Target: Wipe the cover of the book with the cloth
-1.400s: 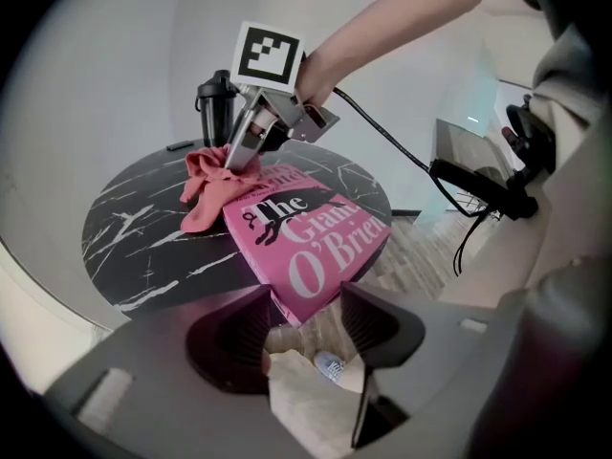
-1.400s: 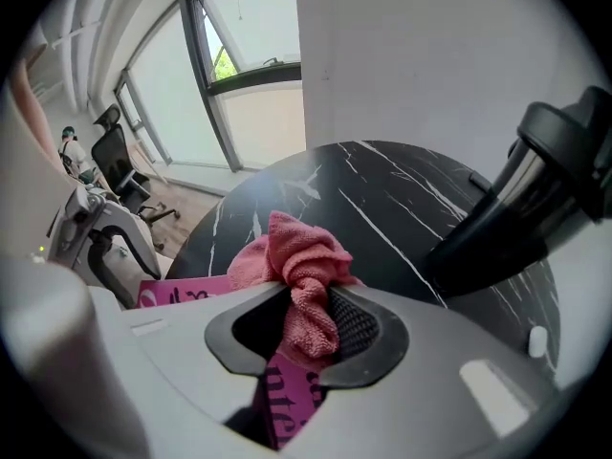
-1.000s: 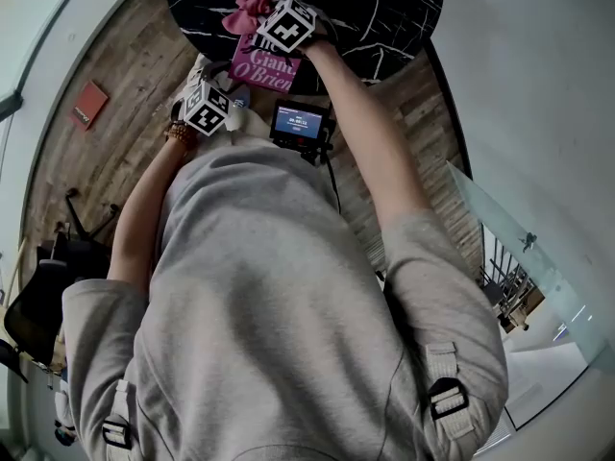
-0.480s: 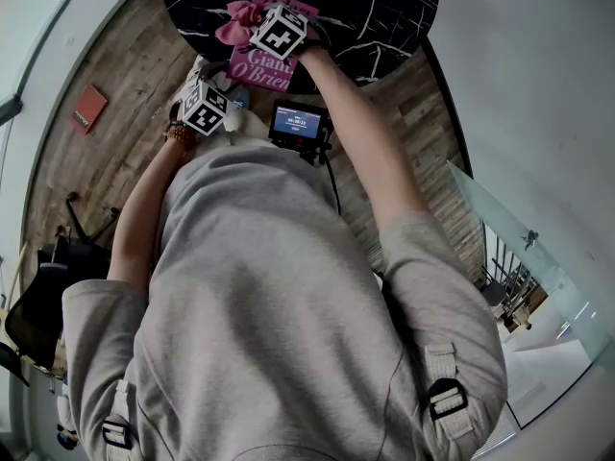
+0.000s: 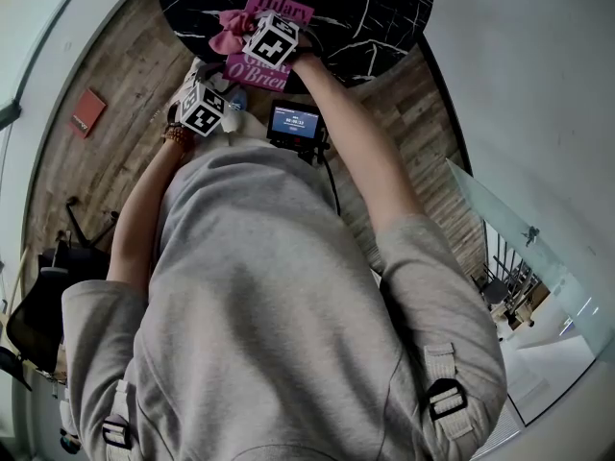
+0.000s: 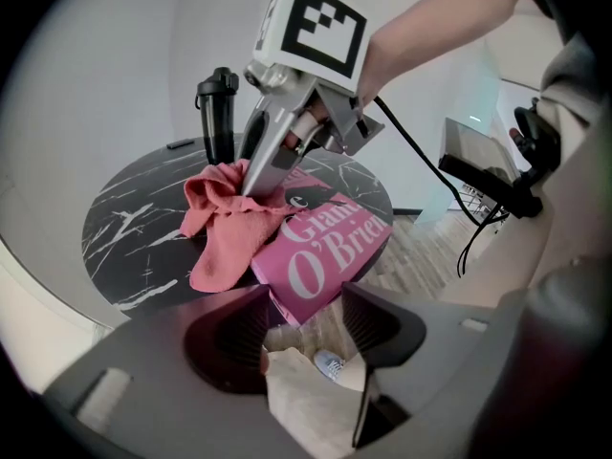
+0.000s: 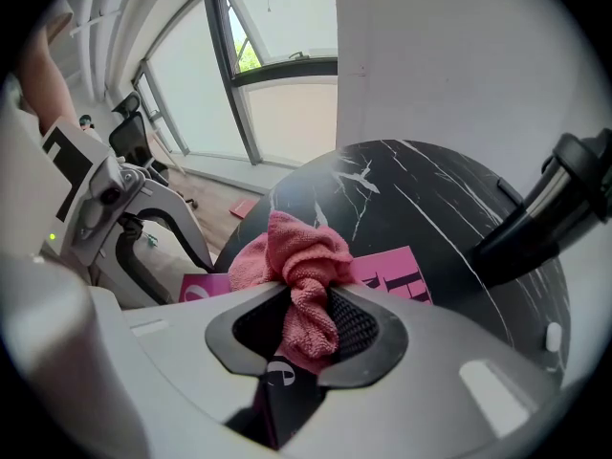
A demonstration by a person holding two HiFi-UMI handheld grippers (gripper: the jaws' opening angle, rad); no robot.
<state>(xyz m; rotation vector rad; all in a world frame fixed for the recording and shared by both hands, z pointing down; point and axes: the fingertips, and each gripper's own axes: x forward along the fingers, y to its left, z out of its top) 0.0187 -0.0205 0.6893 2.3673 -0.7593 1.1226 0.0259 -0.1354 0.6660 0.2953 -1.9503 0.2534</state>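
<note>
A pink book (image 5: 288, 10) with white lettering lies at the near edge of a round black marble table (image 5: 375, 17). In the head view my right gripper (image 5: 256, 35) presses a pink cloth (image 5: 229, 29) onto the book's left part. The right gripper view shows my right gripper (image 7: 308, 323) shut on the cloth (image 7: 304, 266), with the book (image 7: 406, 275) beneath. My left gripper (image 6: 306, 328) is open and holds nothing; it sits off the table's near edge, facing the book (image 6: 325, 251) and the cloth (image 6: 225, 228). In the head view my left gripper (image 5: 207, 99) is beside the table.
A black bottle (image 6: 217, 113) stands at the table's far side. A small screen (image 5: 296, 123) on a cable hangs at the person's chest. On the wooden floor lie a red object (image 5: 88, 104) and a dark chair (image 5: 43, 296). A glass panel (image 5: 519, 248) stands at the right.
My right gripper has dragged the cloth across the cover toward the book's near-left side, uncovering the top line of the title. The left gripper has hardly moved.
</note>
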